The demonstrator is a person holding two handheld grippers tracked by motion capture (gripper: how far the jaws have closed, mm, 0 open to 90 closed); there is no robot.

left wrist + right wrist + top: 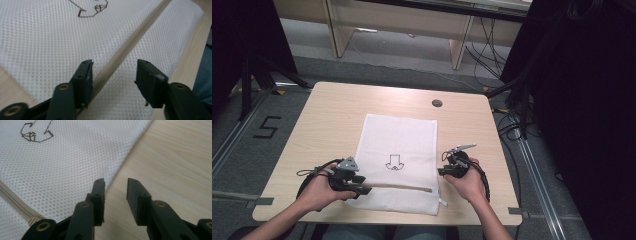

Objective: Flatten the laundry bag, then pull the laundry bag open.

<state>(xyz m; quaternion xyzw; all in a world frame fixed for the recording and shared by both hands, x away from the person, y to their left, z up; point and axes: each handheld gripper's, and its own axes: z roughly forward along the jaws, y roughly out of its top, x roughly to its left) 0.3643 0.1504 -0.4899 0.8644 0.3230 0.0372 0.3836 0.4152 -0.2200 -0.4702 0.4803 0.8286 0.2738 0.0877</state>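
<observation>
With the white mesh bag (399, 162) laid flat mid-table and both the left gripper (113, 75) and right gripper (115, 195) spread empty, the zipper (130, 42) could be missed if approached off-line.

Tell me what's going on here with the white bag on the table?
A person works a white mesh bag lying flat on the table, one gripper in each hand. The left gripper hangs open over the bag's beige zipper near its end. The right gripper is open too, at the bag's right edge over bare wood. Neither holds anything.
</observation>
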